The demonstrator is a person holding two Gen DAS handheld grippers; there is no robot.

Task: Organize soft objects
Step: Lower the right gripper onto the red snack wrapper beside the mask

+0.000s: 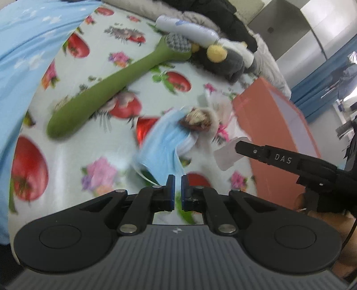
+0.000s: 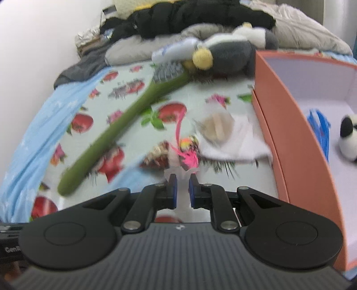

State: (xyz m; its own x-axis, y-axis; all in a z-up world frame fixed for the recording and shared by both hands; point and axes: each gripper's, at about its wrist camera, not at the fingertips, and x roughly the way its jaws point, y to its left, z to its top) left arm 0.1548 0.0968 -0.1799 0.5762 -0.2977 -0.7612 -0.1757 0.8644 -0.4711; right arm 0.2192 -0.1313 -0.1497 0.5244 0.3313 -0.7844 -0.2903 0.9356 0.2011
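Observation:
My left gripper (image 1: 177,181) is shut on a light blue face mask (image 1: 162,145), which hangs blurred above the strawberry-print cloth (image 1: 73,138). My right gripper (image 2: 183,180) is shut on a clear plastic wrapper (image 2: 178,169) with a pink string (image 2: 178,131) on it; its finger shows in the left wrist view (image 1: 245,147). The orange box (image 2: 290,125) stands to the right and holds a blue item (image 2: 320,131) and a black-and-white plush (image 2: 349,140). A white cloth with a beige pad (image 2: 218,127) lies beside the box.
A long green brush (image 2: 120,131) lies diagonally on the cloth. A grey plush with a yellow ball (image 2: 225,55) and a white tube (image 2: 174,50) lie at the back. Dark clothes and grey bedding (image 2: 200,15) pile behind them.

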